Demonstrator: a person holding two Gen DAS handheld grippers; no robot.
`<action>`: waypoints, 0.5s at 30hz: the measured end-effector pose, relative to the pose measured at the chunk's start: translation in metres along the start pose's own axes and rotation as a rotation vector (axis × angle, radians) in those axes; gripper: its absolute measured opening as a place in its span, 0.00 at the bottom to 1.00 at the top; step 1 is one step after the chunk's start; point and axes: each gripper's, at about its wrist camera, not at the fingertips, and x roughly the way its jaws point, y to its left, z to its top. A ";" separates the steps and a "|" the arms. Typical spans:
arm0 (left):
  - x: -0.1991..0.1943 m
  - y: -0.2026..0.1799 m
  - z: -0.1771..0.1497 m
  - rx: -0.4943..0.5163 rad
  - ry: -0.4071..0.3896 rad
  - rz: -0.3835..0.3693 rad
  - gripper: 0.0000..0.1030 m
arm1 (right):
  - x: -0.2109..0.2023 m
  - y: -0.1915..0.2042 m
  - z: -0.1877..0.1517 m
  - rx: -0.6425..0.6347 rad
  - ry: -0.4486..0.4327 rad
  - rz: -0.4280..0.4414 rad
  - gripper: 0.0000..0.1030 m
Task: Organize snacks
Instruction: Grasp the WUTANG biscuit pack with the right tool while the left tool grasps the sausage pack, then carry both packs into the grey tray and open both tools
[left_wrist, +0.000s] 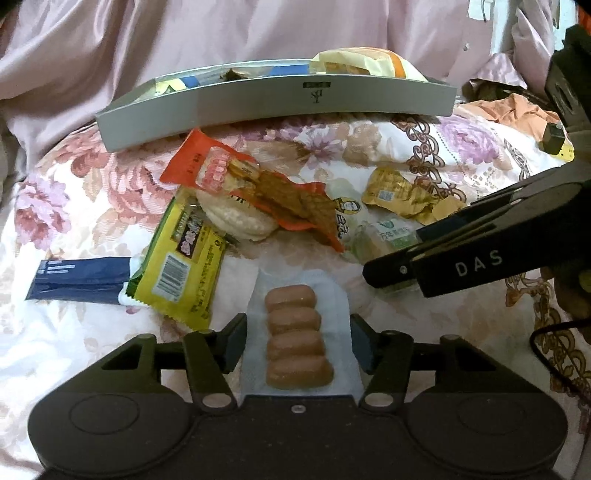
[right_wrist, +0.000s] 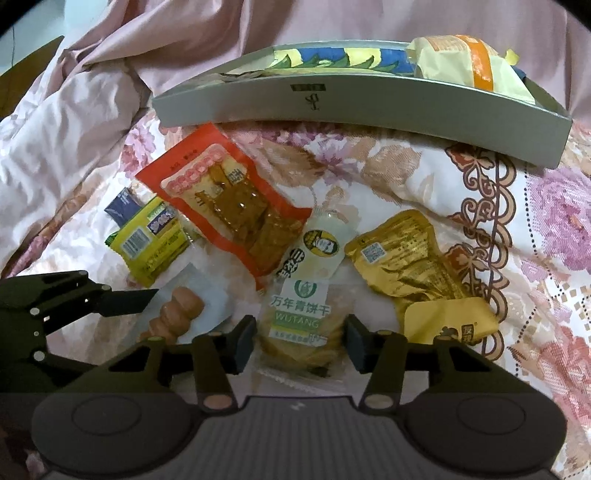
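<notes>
While both tongs hang spread over snacks on the bed, left tongs (left_wrist: 297, 341) straddle the sausage pack (left_wrist: 297, 339), right tongs (right_wrist: 300, 341) the biscuit packet (right_wrist: 301, 328) — next, pinch and carry to the grey tray (left_wrist: 280, 107).

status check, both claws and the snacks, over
Left claw open around sausage pack. Right claw open around biscuit pack. Grey tray partly filled. Nothing blocking.

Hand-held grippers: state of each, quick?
Left hand-held gripper: open, straddling the sausage pack.
Right hand-held gripper: open, straddling the biscuit pack.
</notes>
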 end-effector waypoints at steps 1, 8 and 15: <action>-0.001 -0.001 0.000 0.002 0.001 0.008 0.57 | -0.001 0.002 -0.001 -0.013 -0.003 0.002 0.53; -0.020 -0.006 -0.003 0.056 -0.015 0.057 0.55 | -0.009 0.031 -0.010 -0.184 -0.046 -0.037 0.52; -0.044 -0.006 -0.005 0.073 -0.047 0.092 0.55 | -0.032 0.047 -0.021 -0.295 -0.138 -0.117 0.52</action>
